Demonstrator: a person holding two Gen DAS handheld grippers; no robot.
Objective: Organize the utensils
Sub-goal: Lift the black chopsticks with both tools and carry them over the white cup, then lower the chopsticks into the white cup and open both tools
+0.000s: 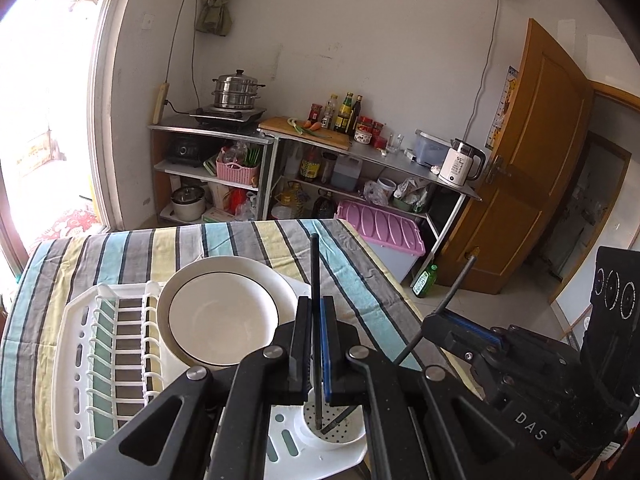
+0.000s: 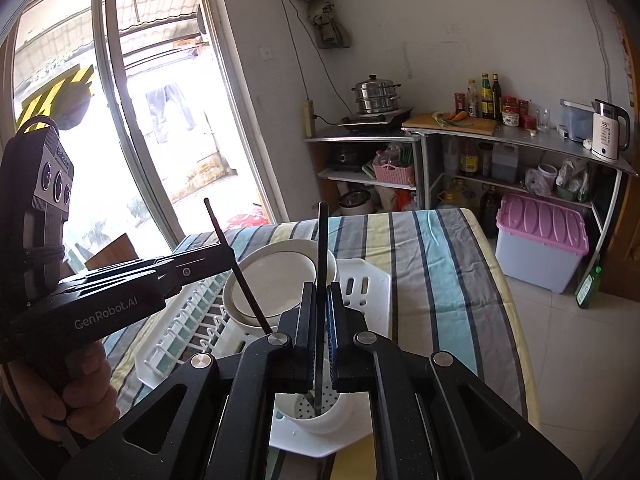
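My left gripper (image 1: 316, 300) is shut on a black chopstick (image 1: 315, 264) that stands almost upright. Its lower end reaches into the white perforated utensil cup (image 1: 348, 436) at the near corner of the white dish rack (image 1: 80, 340). To the right, my right gripper (image 1: 430, 320) is shut on a second, slanted chopstick (image 1: 460, 280), whose tip also sits in the cup. In the right wrist view, the right gripper (image 2: 320, 286) clamps its chopstick (image 2: 322, 240) above the cup (image 2: 320, 420). The left gripper (image 2: 230, 256), held by a hand (image 2: 88, 392), grips the other chopstick (image 2: 224, 236).
A white bowl with a dark rim (image 1: 220, 320) leans in the rack on the striped tablecloth (image 1: 360, 272). Behind the table stand metal shelves with a steamer pot (image 1: 238, 90), bottles and a white kettle (image 1: 460, 164). A pink-lidded bin (image 1: 384, 228) and a green bottle (image 1: 425, 280) sit on the floor.
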